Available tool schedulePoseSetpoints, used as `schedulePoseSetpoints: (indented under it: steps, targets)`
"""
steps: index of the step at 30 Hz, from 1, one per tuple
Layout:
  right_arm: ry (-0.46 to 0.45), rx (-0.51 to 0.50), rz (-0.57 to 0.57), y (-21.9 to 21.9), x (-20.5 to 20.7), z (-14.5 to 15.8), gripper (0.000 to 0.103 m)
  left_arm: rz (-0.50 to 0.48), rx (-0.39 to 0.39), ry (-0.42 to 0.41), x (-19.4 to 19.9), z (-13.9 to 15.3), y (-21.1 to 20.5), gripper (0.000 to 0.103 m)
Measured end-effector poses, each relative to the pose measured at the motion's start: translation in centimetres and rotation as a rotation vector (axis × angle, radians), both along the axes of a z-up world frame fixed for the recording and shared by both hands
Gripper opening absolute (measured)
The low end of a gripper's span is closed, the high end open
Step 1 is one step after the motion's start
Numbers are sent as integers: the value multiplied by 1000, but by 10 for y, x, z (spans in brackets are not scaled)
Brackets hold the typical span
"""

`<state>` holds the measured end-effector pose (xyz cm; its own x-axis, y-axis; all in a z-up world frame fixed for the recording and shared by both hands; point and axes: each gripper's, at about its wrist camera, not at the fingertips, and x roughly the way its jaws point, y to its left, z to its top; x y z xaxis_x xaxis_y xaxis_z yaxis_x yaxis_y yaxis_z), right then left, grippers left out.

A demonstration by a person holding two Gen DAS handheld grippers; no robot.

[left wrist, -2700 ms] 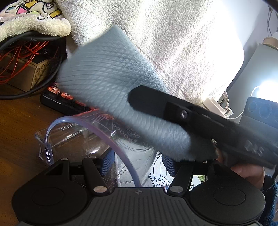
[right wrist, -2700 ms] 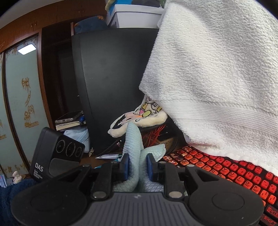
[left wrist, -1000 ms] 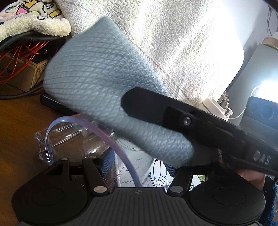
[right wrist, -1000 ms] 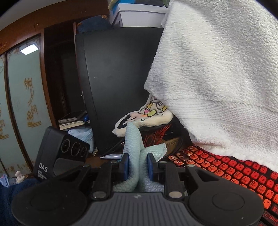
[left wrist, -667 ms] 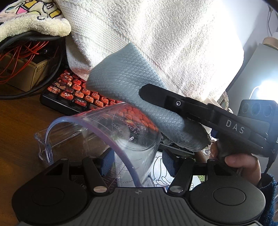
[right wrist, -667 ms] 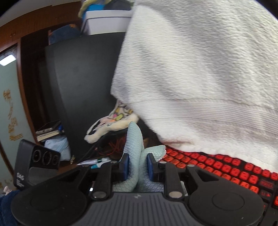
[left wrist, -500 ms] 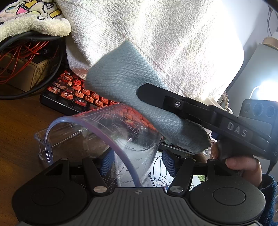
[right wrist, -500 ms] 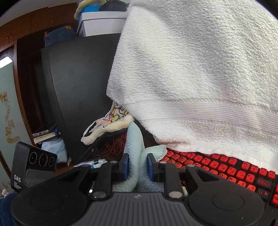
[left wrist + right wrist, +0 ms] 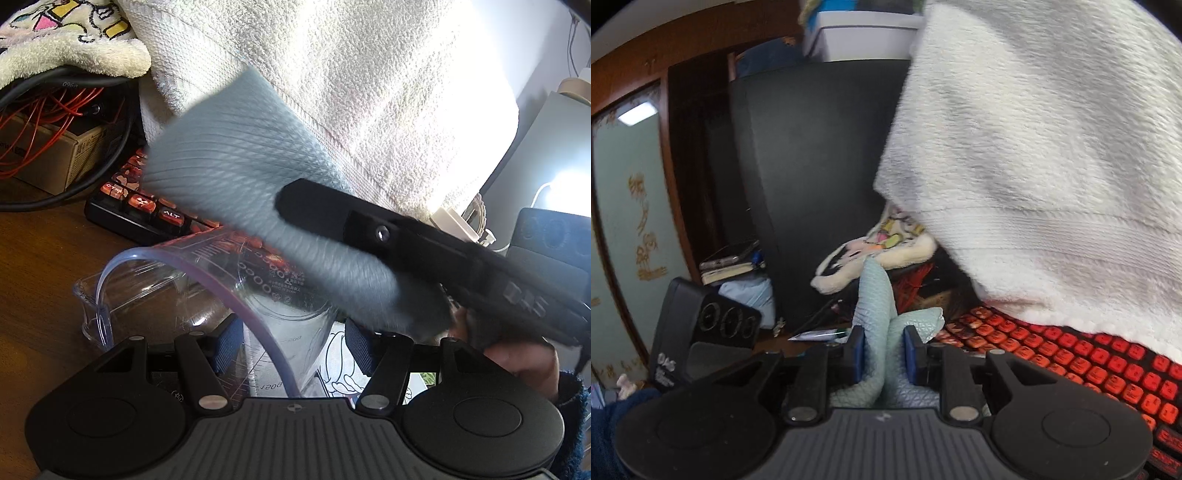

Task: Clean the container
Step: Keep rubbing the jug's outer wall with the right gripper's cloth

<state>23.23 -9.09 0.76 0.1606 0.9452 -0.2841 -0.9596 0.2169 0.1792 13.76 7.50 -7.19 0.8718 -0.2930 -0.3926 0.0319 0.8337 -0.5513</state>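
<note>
Here a clear measuring container (image 9: 280, 295) is clamped between the left tongs (image 9: 291, 339), while a blurred, seemingly overhanging blue cloth (image 9: 882, 332) is pinched in the level right tongs (image 9: 883, 349).

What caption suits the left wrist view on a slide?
Left gripper holds a clear measuring cup while the right gripper's light-blue cloth wipes it.

Counting it off — one clear plastic measuring jug (image 9: 236, 291) with printed graduations, one pale blue waffle-textured cloth (image 9: 251, 192). Two black two-finger grippers: the left gripper (image 9: 291, 338) and the right gripper (image 9: 884, 354). One black keyboard with glowing orange-red keys (image 9: 1071, 362). Two towels — one large white terry towel (image 9: 351, 74), one small cream cartoon-print towel (image 9: 66, 40). One brown cardboard box (image 9: 55, 155).
</note>
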Motion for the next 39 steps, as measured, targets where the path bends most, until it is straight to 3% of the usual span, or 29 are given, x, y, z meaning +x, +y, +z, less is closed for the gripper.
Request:
schedulePoseSetpoints:
  steps: [6,10,19,30,35,39]
  targets:
    - [41,16,-93,-11,17,-2,21,0,-2,0,0,1,-1,61]
    - [17,6,-82,-7,10,-1,22,0,-2,-1,0,1,-1,61]
    - [-36,-5,75,10,-16,-1,22,0,0,0,0,2,-1,61]
    - [37,14,-67,-8,14,-1,21,0,-1,0,-1,3,0,61]
    - [26,9,-73,-6,10,0,21,0,-2,0,-1,3,0,61]
    - [17,5,-14,1,1,0,21,0,-2,0,0,4,0,61]
